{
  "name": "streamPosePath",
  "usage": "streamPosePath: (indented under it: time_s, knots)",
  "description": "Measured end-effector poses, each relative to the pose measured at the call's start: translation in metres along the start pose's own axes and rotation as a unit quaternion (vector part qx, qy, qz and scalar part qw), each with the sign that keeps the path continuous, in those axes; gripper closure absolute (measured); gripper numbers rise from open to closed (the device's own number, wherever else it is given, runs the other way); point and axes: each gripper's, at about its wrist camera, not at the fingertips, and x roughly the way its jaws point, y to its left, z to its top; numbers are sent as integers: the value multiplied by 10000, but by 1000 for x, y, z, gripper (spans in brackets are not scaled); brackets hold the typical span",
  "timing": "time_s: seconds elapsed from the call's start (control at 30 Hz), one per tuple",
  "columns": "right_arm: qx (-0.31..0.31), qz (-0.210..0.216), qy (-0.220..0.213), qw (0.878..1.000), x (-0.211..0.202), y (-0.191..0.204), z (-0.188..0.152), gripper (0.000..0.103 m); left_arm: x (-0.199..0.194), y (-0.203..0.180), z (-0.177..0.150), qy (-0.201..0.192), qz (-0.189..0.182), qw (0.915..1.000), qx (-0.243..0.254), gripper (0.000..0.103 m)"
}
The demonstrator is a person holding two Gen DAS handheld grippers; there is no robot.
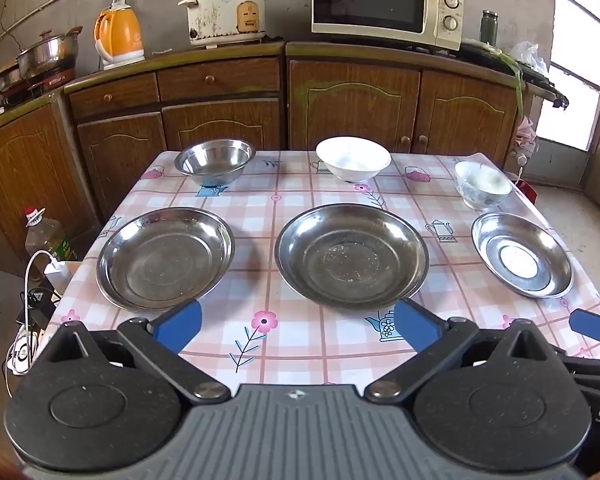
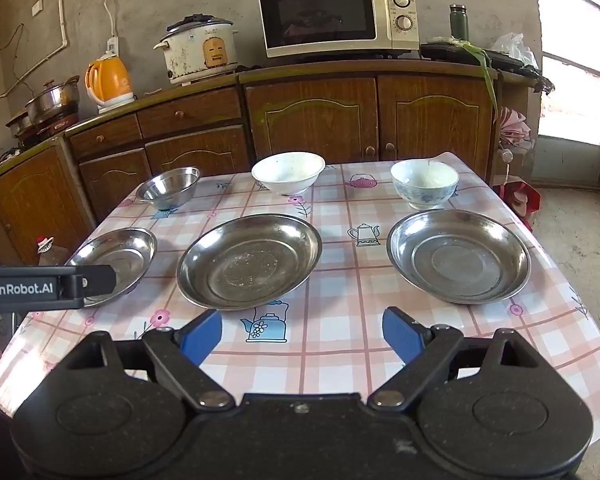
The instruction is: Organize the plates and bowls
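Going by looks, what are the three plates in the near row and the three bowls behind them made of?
The left plate, middle plate and right plate look like stainless steel: grey and shiny, with reflections and dull scuffed centres. The left bowl looks the same metal, with a mirror-like wall. The white bowl and the blue-patterned bowl look like glazed ceramic, possibly porcelain: opaque, glossy.

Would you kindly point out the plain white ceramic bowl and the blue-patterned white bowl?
plain white ceramic bowl (image 1: 353, 159), left wrist view, inner wall.
blue-patterned white bowl (image 2: 424, 179), right wrist view, inside near the rim.
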Motion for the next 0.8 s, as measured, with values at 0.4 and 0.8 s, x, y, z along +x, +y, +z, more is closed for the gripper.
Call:
streamPosePath:
  time_s: [0.4,0.8]
  knots:
    - [-57,-2,32,10000,3,5,-1,1,5,6,-1,80,-10,9999,-116,0]
    - [-106,12,85,9999,10,12,-2,1,8,13,-1,99,-3,9998,-178,0]
